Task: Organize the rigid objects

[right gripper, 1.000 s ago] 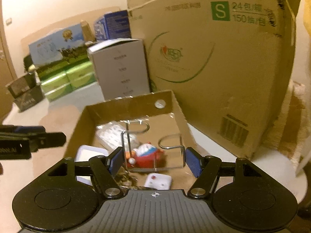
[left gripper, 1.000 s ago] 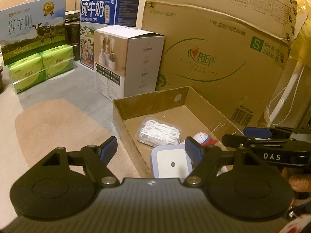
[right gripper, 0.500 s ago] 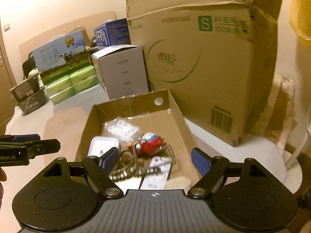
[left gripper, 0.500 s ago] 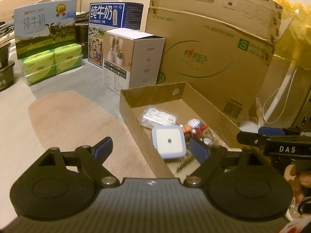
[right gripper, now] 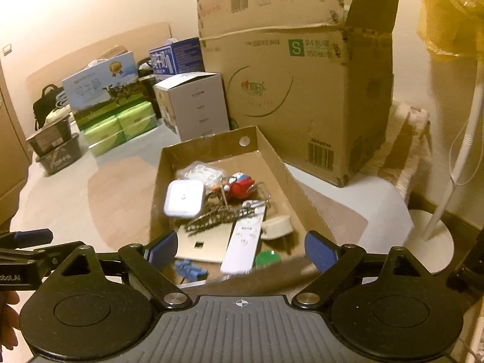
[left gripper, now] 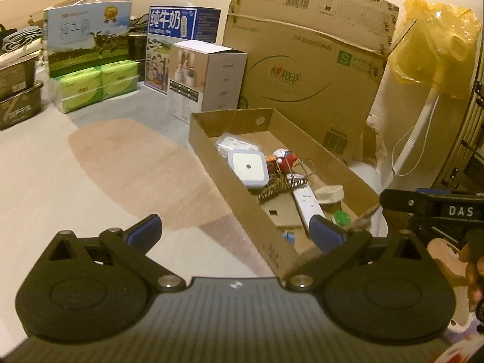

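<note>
A shallow cardboard tray (right gripper: 211, 148) sits on a pale cloth-covered surface (left gripper: 90, 187) with a tan patch, its long axis running from near to far and leaning a little to the right at the far end. In it lie a square white night light (right gripper: 183, 198) at the left, a clear bag of white bits (right gripper: 201, 174) behind it, a red and white toy (right gripper: 239, 186) at the middle, a brown spiky clip (right gripper: 217, 216), a white remote (right gripper: 246, 242) lying lengthwise, a cream roll of tape (right gripper: 276, 227), a green cap (right gripper: 267, 258) and a small blue piece (right gripper: 190, 269) at the near end.

Behind the tray stand a big brown carton (right gripper: 302, 96), a white box (right gripper: 196, 106), blue and green milk cartons (left gripper: 87, 36) and green tissue packs (left gripper: 96, 86). A white fan stand (right gripper: 459, 157) rises at the right, with a yellow bag (left gripper: 435, 48) over its top.

The left gripper (left gripper: 234, 231) hovers over the tray's near left wall, fingers spread wide and holding nothing. The right gripper (right gripper: 240, 246) hangs over the tray's near end, fingers likewise spread and bare
</note>
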Available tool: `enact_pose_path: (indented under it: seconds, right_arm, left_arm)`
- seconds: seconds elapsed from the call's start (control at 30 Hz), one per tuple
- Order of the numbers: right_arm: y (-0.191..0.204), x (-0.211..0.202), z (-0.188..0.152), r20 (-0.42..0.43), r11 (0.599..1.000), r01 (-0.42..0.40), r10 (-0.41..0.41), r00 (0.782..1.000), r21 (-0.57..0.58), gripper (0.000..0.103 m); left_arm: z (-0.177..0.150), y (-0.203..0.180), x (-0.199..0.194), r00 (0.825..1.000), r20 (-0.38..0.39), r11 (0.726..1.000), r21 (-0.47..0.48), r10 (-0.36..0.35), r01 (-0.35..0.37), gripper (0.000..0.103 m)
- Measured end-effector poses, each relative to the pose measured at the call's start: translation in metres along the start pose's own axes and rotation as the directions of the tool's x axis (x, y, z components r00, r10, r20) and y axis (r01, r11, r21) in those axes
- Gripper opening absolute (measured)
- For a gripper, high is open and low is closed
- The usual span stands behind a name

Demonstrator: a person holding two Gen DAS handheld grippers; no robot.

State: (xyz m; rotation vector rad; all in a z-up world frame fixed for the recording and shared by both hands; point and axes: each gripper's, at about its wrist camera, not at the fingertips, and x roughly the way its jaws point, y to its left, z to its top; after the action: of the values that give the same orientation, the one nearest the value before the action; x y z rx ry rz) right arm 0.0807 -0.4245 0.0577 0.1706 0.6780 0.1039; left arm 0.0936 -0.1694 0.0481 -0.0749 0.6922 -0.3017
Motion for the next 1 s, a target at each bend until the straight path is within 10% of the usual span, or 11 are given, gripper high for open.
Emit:
enact_pose_path:
  seconds: [1.0]
  right_arm:
    - [0.045,-0.098,-0.064,-0.027,1.0,0.02,-0.019,0.999,0.02,0.092]
  left_arm:
    - [-0.046,-0.007,-0.088,0.998,-0.052,1.0,0.021,0.022,-0.021,0.102]
